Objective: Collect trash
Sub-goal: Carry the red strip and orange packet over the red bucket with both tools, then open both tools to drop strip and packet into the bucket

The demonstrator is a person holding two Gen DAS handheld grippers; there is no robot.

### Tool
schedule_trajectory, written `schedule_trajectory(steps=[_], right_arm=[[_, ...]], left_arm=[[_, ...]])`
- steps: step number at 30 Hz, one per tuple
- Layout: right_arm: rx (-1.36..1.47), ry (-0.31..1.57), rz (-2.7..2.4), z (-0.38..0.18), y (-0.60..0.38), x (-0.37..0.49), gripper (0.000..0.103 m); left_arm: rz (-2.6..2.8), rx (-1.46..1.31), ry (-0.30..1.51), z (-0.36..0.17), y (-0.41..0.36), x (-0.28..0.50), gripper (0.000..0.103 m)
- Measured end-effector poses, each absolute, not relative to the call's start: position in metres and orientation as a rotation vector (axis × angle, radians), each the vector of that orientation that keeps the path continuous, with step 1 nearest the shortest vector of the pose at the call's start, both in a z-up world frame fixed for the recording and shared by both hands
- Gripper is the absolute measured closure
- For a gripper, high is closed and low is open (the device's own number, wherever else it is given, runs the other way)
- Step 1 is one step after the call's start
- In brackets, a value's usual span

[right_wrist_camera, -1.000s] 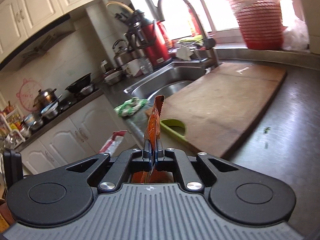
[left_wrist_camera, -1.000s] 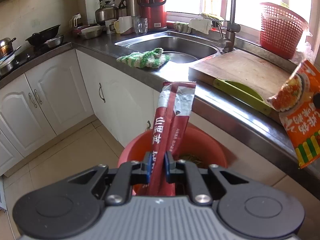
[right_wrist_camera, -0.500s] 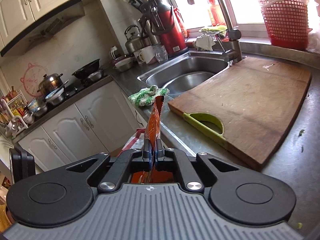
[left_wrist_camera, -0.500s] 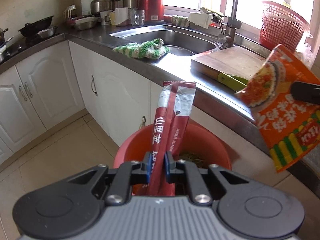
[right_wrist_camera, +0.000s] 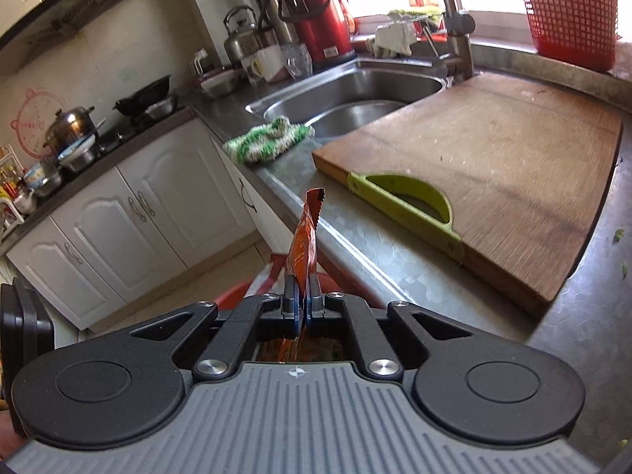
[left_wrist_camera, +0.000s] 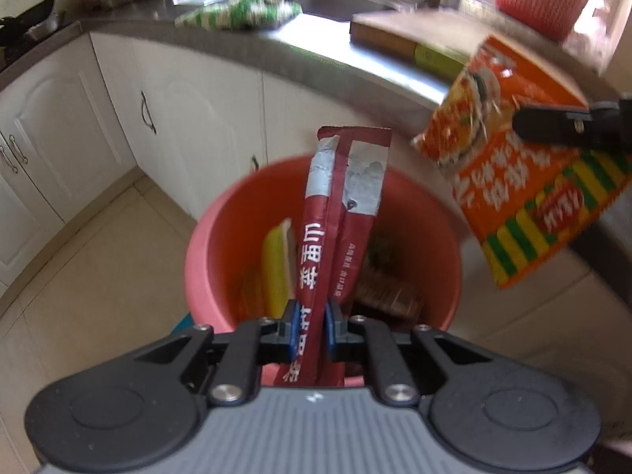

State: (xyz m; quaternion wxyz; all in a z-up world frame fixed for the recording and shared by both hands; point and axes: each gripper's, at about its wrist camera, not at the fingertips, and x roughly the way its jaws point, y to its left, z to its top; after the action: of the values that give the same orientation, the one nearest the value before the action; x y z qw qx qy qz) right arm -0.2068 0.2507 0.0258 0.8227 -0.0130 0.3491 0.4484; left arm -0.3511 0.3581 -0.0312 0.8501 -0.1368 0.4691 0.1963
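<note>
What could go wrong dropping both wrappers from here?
1. The orange snack wrapper in the right claw hangs beside the round red plastic bin, past its rim; released now, it likely lands on the floor.
2. The long dark-red wrapper in the left claw may catch on the rim.

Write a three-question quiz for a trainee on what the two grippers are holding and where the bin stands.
1. True or false: the left gripper is shut on the dark red wrapper.
2. Which lies directly below the dark red wrapper in the left wrist view? A) the sink B) the red bucket C) the cutting board
3. Fill in: the right gripper pinches an ______ snack packet.

Key
1. True; the pads press on it from both sides.
2. B; the bucket stands on the floor by the cabinets and already holds some trash.
3. Orange; it hangs to the right of the bucket, not yet over it.
</note>
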Motion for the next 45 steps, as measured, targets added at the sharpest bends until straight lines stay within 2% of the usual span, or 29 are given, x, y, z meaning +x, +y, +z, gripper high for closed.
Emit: schedule_trajectory(steps=[9, 24, 27, 29, 30, 32, 35, 38, 40, 45], right_arm=[[-0.104, 0.824, 0.948, -0.003, 0.278, -0.207, 0.099], [-0.215, 0.902, 0.933, -0.053, 0.334, -0.208, 0.096], [-0.23, 0.905, 0.941, -0.056, 0.338, -0.211, 0.09], [-0.234, 0.905, 0.95, -0.056, 0.34, -0.209, 0.079], [-0.232, 0.9, 0.952, -0.054, 0.341, -0.207, 0.077], [-0.236, 0.882, 0.947, -0.052, 0.337, -0.21, 0.063], [-0.25, 0.857, 0.944, -0.048, 0.326, -0.211, 0.056], [-0.236, 0.848, 0.943, -0.043, 0.321, -0.212, 0.051], [-0.228, 0.847, 0.943, -0.038, 0.312, -0.214, 0.045], [-0.181, 0.841, 0.943, -0.024, 0.294, -0.222, 0.033]], left_arm=[[0.391, -0.269, 1.067, -0.046, 0.367, -0.339, 0.092], [0.454, -0.308, 1.058, -0.07, 0.392, -0.315, 0.088], [0.453, -0.318, 1.052, -0.069, 0.39, -0.318, 0.085], [0.45, -0.324, 1.049, -0.068, 0.392, -0.32, 0.084], [0.449, -0.331, 1.045, -0.068, 0.393, -0.321, 0.084], [0.444, -0.344, 1.034, -0.065, 0.397, -0.327, 0.08], [0.439, -0.341, 0.998, -0.055, 0.401, -0.33, 0.059], [0.426, -0.345, 0.965, -0.041, 0.404, -0.336, 0.047], [0.425, -0.338, 0.954, -0.033, 0.406, -0.338, 0.033], [0.423, -0.315, 0.932, -0.017, 0.406, -0.342, 0.026]])
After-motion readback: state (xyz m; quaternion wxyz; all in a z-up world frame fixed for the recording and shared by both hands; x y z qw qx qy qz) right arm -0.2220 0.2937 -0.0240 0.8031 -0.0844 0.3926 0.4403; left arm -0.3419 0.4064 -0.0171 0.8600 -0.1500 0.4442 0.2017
